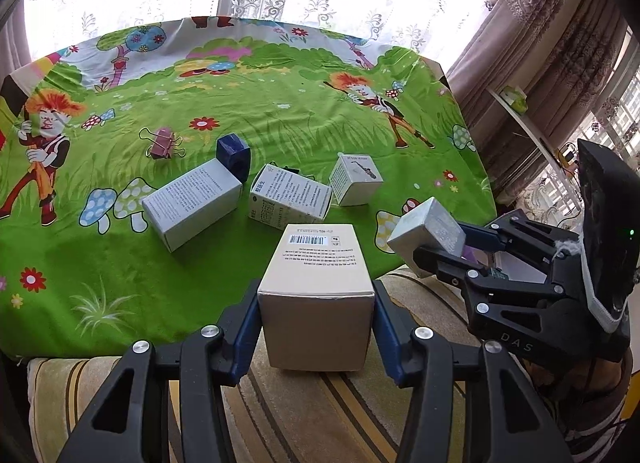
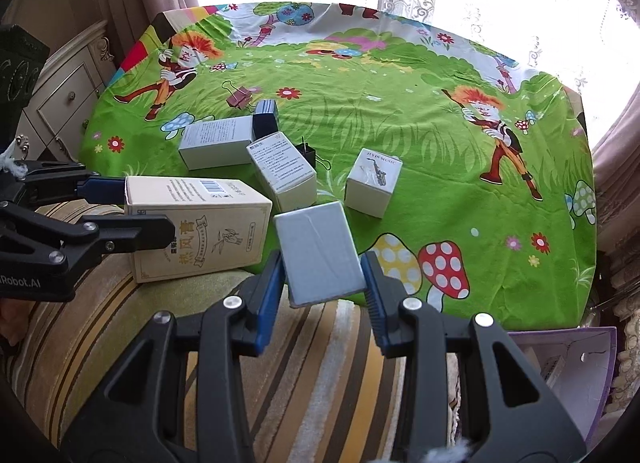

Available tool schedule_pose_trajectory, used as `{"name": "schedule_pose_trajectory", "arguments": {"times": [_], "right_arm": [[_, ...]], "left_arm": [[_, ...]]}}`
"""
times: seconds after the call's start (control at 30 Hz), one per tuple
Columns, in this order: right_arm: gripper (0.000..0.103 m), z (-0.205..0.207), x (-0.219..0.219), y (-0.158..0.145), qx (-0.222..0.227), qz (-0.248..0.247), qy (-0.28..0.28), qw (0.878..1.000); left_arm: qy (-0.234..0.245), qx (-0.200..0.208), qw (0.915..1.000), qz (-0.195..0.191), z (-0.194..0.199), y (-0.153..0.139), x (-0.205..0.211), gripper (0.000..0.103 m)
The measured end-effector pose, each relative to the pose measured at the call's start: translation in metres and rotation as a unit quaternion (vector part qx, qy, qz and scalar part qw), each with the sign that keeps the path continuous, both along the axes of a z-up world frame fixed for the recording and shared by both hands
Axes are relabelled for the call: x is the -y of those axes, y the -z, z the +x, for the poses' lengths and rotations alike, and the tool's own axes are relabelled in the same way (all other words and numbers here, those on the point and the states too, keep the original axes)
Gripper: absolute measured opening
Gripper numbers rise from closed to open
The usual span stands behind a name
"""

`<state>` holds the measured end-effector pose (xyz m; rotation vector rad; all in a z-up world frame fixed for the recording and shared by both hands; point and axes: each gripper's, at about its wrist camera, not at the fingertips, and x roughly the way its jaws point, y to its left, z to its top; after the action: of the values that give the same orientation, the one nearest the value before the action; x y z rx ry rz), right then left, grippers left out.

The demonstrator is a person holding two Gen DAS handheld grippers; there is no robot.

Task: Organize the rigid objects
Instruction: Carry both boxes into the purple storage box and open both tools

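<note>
My left gripper [image 1: 316, 315] is shut on a beige carton [image 1: 318, 283] with a barcode, held above the table's near edge; the carton also shows in the right wrist view [image 2: 200, 227]. My right gripper [image 2: 324, 283] is shut on a small grey box [image 2: 318, 251], seen from the left wrist view [image 1: 426, 229] at the right. On the green cartoon tablecloth [image 1: 240, 103] lie a white box [image 1: 192, 203], a printed white box [image 1: 290, 199], a saxophone box [image 1: 356, 179], a dark blue box [image 1: 234, 155] and a maroon binder clip [image 1: 162, 143].
A striped cushion [image 2: 320, 363] lies under both grippers at the table's near edge. A black binder clip [image 2: 310, 153] sits behind the printed box. A purple-edged open box [image 2: 568, 367] stands at the lower right. A white cabinet [image 2: 64, 99] stands at the left.
</note>
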<state>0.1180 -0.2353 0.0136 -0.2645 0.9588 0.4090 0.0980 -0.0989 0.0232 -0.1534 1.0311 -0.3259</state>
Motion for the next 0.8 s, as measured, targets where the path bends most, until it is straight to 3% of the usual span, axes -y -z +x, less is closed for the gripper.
{"name": "schedule_pose_trajectory", "arguments": {"times": [0.13,0.4,0.8], "right_arm": [[0.043,-0.009,0.016,-0.008,0.007,0.011,0.02,1.0],[0.043,-0.027,0.049,-0.023,0.017,0.028,0.059,0.998],[0.043,-0.056,0.128,-0.033,0.026,0.027,0.15,0.988]], "left_arm": [[0.009,0.007,0.9999,-0.001,-0.004,-0.006,0.009,0.052],[0.031,0.017,0.9981,-0.051,-0.01,-0.019,0.031,0.052],[0.093,0.011,0.9909,-0.096,-0.021,-0.027,0.105,0.052]]}}
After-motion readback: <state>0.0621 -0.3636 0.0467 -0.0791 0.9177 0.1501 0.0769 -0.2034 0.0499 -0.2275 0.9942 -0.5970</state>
